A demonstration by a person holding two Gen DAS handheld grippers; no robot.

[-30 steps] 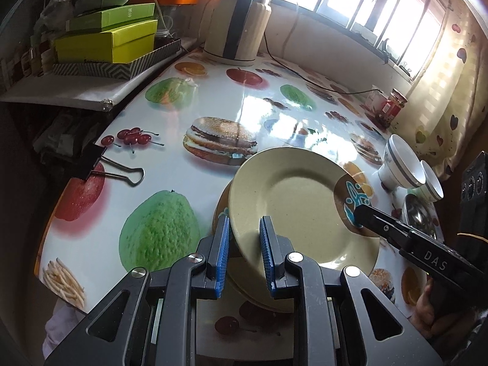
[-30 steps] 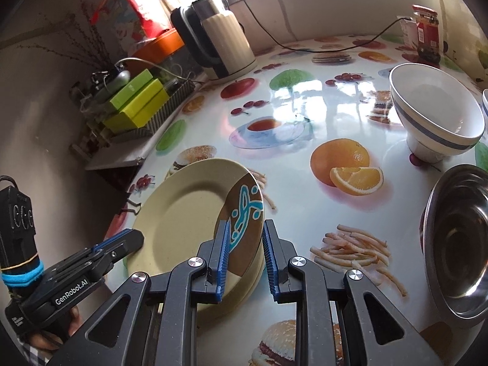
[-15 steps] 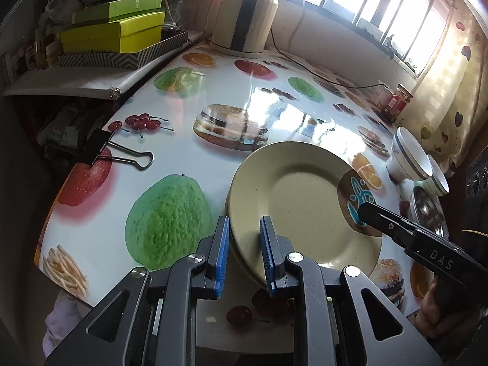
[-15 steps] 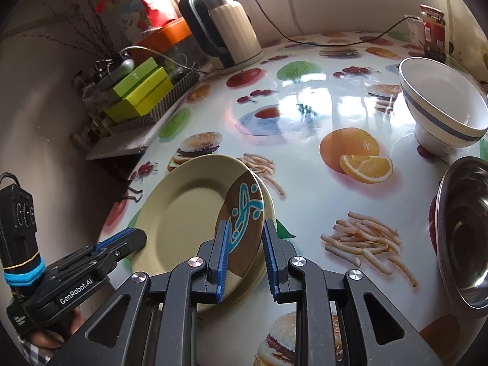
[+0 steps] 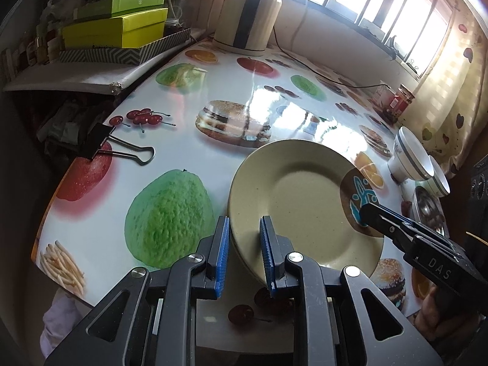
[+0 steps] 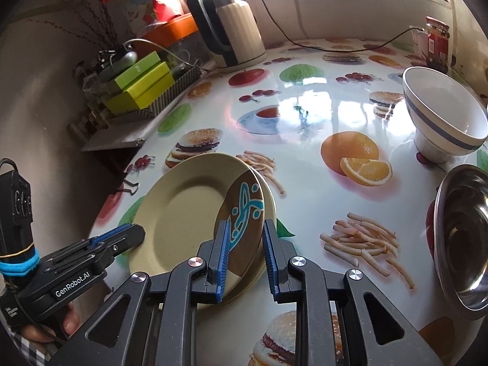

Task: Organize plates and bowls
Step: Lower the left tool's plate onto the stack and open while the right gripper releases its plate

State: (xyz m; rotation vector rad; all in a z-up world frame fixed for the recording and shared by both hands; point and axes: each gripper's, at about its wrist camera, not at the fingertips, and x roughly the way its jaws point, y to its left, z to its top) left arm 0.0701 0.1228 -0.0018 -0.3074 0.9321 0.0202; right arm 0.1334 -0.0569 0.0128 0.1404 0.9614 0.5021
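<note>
A cream plate with a brown-and-teal patch (image 5: 305, 201) (image 6: 189, 210) lies on top of another cream plate (image 6: 270, 204) on the printed tablecloth. My left gripper (image 5: 244, 250) straddles the top plate's near rim with its jaws slightly apart. My right gripper (image 6: 244, 256) straddles the opposite rim at the patterned patch, jaws also slightly apart. Each gripper shows in the other's view (image 5: 405, 231) (image 6: 100, 247).
Two white bowls with grey stripes (image 5: 411, 158) (image 6: 442, 116) and a steel bowl (image 6: 466, 241) stand to the right. A kettle (image 6: 228, 27), green boxes (image 5: 116, 27), a jar (image 6: 437, 42), and a binder clip (image 5: 119, 148) lie around the table.
The top plate has come down from a tilt onto the lower plate. Both grippers' jaws have opened a little around its rim.
</note>
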